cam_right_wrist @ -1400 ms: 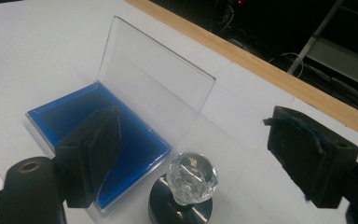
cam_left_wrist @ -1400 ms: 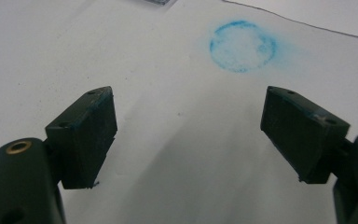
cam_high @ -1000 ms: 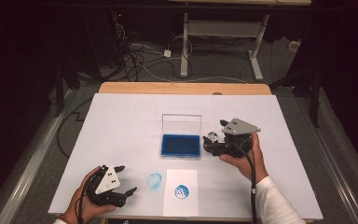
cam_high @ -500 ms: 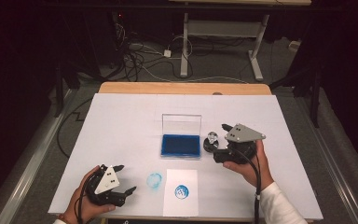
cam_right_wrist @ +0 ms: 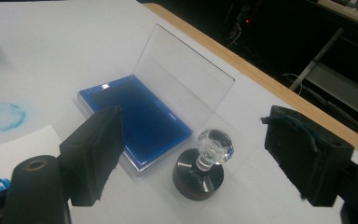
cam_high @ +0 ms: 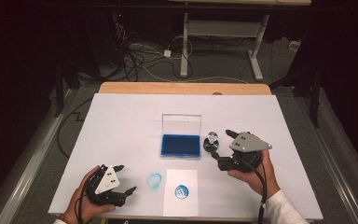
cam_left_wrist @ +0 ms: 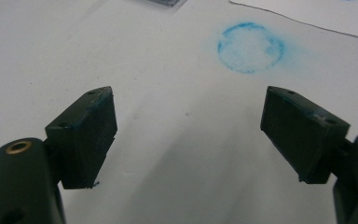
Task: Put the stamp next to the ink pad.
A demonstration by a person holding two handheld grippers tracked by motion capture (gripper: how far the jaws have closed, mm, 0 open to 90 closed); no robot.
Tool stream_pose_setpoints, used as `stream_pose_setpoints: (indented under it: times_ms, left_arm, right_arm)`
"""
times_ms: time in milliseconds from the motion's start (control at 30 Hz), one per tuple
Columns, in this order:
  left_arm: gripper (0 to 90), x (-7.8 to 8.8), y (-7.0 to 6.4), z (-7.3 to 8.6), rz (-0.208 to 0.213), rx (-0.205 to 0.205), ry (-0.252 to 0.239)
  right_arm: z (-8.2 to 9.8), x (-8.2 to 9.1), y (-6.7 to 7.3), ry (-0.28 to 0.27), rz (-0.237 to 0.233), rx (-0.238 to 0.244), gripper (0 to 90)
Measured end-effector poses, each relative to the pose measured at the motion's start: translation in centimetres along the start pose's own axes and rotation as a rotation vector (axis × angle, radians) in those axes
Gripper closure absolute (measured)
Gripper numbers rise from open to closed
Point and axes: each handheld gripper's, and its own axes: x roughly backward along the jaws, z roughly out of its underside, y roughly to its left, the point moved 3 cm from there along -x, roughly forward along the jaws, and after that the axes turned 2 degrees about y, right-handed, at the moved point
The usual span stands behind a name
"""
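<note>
The right gripper (cam_high: 220, 150) stands wide open, holding nothing, its jaws either side of a stamp (cam_right_wrist: 204, 168) that stands upright on the table (cam_high: 121, 121), clear of both jaws. Just beside the stamp lies the blue ink pad (cam_high: 181, 144), lid raised. The left gripper (cam_high: 123, 179) is wide open and empty near a blue ring smudge (cam_left_wrist: 251, 47); beyond it lies a stamped paper (cam_high: 182, 191).

The white-covered desk (cam_high: 121, 126) carries an open blue ink pad (cam_high: 181, 144). Beside it stands a stamp (cam_high: 211, 142). A stamped paper sheet (cam_high: 181, 192) and a blue ink ring (cam_high: 154, 180) lie nearer.
</note>
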Motion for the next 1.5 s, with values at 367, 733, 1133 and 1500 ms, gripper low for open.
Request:
stream_pose_setpoints:
  times_ms: [367, 733, 1133, 1500]
  left_arm:
    - [17.9, 0.0, 0.0, 0.0, -0.003, -0.003, 0.005]
    - [17.9, 0.0, 0.0, 0.0, -0.003, -0.003, 0.004]
    - [17.9, 0.1, 0.1, -0.1, -0.018, -0.004, 0.003]
    - [17.8, 0.0, 0.4, -0.3, -0.024, 0.011, -0.011]
  right_arm:
    - [1.1, 1.0, 0.1, 0.007, 0.006, 0.001, 19.8]
    - [2.5, 2.0, 0.2, -0.014, 0.031, 0.041, 20.2]
    - [5.0, 2.9, 0.2, 0.020, 0.045, 0.030, 20.0]
    - [7.5, 3.5, 0.3, 0.052, 0.047, 0.000, 19.9]
